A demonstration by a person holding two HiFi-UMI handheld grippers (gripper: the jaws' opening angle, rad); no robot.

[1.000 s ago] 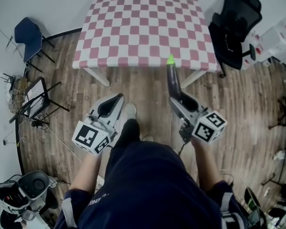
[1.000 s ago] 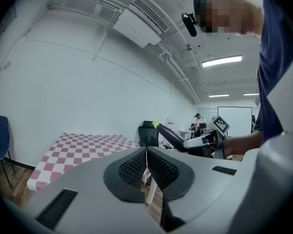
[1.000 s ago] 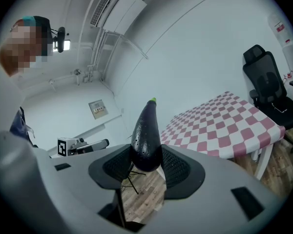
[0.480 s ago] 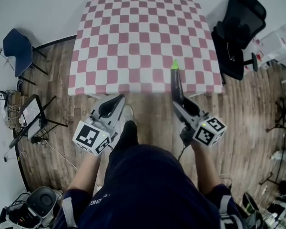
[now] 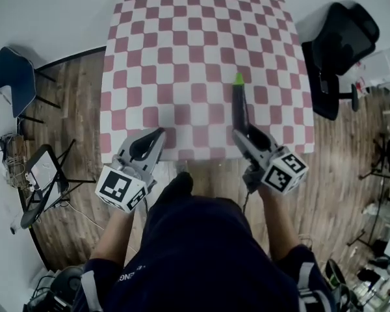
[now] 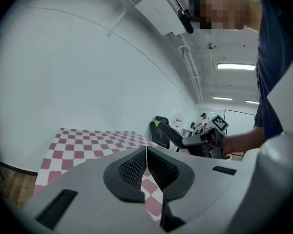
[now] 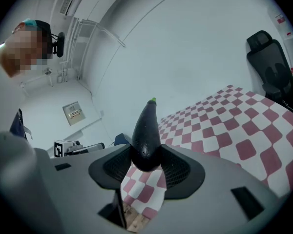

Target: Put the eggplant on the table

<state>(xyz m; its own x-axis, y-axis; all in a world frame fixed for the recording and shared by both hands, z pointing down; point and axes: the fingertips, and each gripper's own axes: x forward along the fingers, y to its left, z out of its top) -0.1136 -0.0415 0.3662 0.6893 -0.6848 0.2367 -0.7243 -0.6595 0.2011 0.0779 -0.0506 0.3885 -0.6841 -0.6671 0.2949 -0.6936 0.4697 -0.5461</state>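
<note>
A dark purple eggplant (image 5: pixel 238 106) with a green stem tip sticks out forward from my right gripper (image 5: pixel 241 130), which is shut on its thick end. In the right gripper view the eggplant (image 7: pixel 147 133) sits clamped between the two black pads, pointing up and away over the checked table (image 7: pixel 244 130). My left gripper (image 5: pixel 152 138) is shut with nothing in it; its pads (image 6: pixel 158 169) meet in the left gripper view. Both grippers hang over the near edge of the pink and white checked table (image 5: pixel 195 57).
A black office chair (image 5: pixel 338 51) stands right of the table. A dark blue chair (image 5: pixel 13 77) and a folding stand (image 5: pixel 42 181) are at the left on the wood floor. White wall lies beyond the table's far edge.
Both grippers and the person have moved forward toward the table. The eggplant's tip, earlier at the table's near edge, now reaches well over the tabletop. Neither grip has changed.
</note>
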